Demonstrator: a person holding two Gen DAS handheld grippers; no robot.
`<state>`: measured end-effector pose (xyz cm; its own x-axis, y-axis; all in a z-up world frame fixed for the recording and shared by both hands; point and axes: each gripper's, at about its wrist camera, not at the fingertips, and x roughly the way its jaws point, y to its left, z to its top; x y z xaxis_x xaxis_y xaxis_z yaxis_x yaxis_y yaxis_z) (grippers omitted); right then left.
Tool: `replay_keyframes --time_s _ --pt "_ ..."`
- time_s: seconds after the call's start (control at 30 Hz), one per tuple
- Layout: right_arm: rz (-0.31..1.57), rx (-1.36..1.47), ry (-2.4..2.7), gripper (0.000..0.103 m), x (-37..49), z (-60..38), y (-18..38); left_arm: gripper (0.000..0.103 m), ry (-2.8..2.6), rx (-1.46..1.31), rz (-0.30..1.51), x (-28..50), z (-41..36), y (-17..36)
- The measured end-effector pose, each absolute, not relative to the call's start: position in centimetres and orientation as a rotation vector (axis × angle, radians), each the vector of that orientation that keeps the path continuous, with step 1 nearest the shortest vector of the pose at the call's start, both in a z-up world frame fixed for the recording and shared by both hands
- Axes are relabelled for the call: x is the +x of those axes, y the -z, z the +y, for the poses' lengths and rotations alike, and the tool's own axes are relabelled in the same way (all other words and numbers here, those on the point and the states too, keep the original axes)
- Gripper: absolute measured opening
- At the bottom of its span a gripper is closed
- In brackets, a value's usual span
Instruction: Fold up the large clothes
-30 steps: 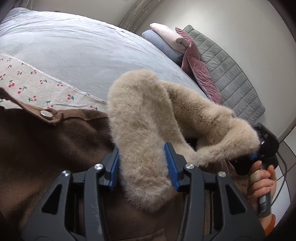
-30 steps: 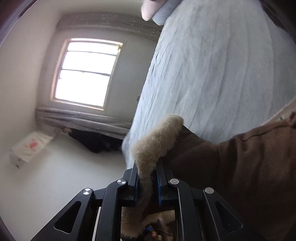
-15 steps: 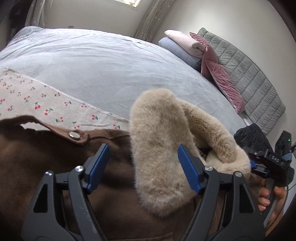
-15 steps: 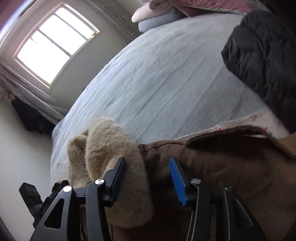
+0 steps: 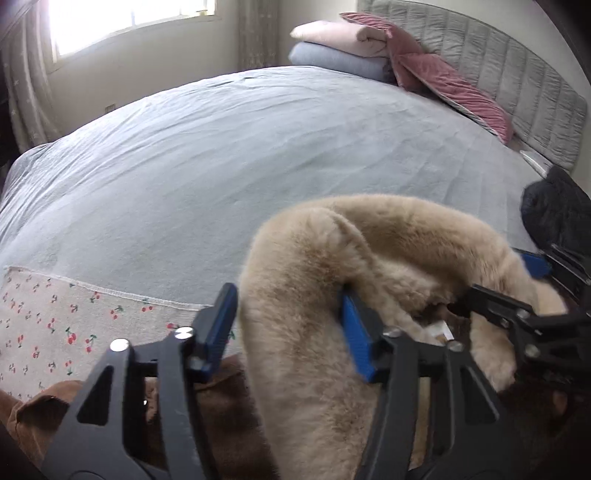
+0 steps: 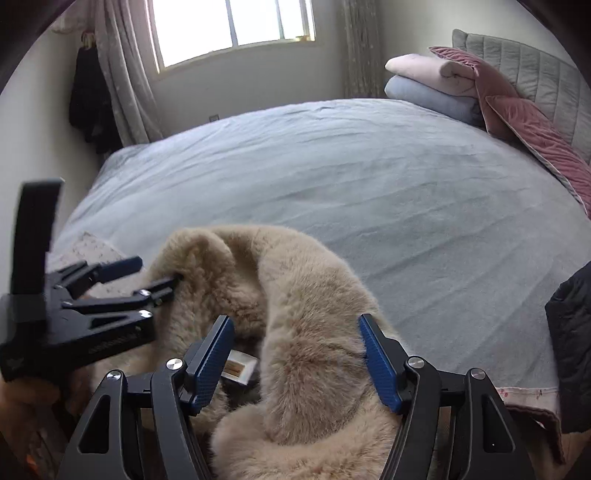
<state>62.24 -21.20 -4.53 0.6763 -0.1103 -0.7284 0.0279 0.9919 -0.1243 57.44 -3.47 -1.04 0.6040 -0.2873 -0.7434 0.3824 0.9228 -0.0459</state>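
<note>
A brown coat [image 5: 221, 410] with a thick beige fur collar [image 5: 317, 332] lies at the near edge of the bed. My left gripper [image 5: 288, 328] straddles one fold of the collar. Its jaws are closing: the right pad is sunk in the fur, the left pad sits just beside it. My right gripper [image 6: 295, 354] stands open over the collar [image 6: 306, 332], with a fold of fur loose between its pads. A small sewn label [image 6: 240, 365] shows inside the collar. Each gripper appears in the other's view: the right gripper [image 5: 517, 284] and the left gripper [image 6: 144, 275].
A grey-blue bedspread [image 5: 258, 155] stretches ahead, with a cherry-print cloth [image 5: 48, 314] under the coat. A black quilted jacket [image 6: 572, 343] lies at the right. Folded blankets [image 6: 428, 81], pink cushions [image 6: 535, 125] and a padded headboard [image 5: 517, 74] stand at the back. A window [image 6: 232, 26] is beyond.
Both grippers let go of the fur collar and spread. The right one rolled upright and now faces the bed. The left jaws widened, then narrowed around the fur.
</note>
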Motion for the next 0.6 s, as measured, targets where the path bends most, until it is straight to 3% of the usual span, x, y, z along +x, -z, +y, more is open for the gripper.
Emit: replay_keyframes --time_s 0.03,0.07,0.13,0.2,0.33,0.47,0.5,0.6 --pt "0.841 -0.182 0.106 0.05 62.1 -21.2 5.2 0.028 0.424 0.15 0.85 57.0 -3.8 1.3" --pt "0.857 -0.236 0.115 0.042 61.9 -21.6 6.0 0.025 0.444 0.192 0.853 56.4 -4.4 1.4" --pt "0.885 -0.195 0.069 0.028 60.3 -23.4 5.3 0.014 0.47 0.286 0.856 55.2 -4.9 1.2" --pt "0.904 -0.056 -0.012 0.018 59.5 -25.3 4.0 0.01 0.511 0.309 0.882 54.7 -4.5 0.4" --pt "0.79 0.556 -0.273 0.014 57.4 -32.8 0.6 0.009 0.758 -0.036 0.88 55.6 0.8 -3.0" --pt "0.818 0.843 -0.296 0.013 58.8 -35.9 2.9 0.008 0.906 -0.496 0.863 58.0 6.7 -1.9" --pt "0.847 0.846 -0.271 0.013 58.8 -36.0 3.8 0.0 0.854 -0.47 0.866 58.1 7.1 -1.6" --pt "0.878 0.778 -0.257 0.013 57.9 -35.7 4.7 0.0 0.686 -0.293 0.9 57.7 7.3 -0.4"
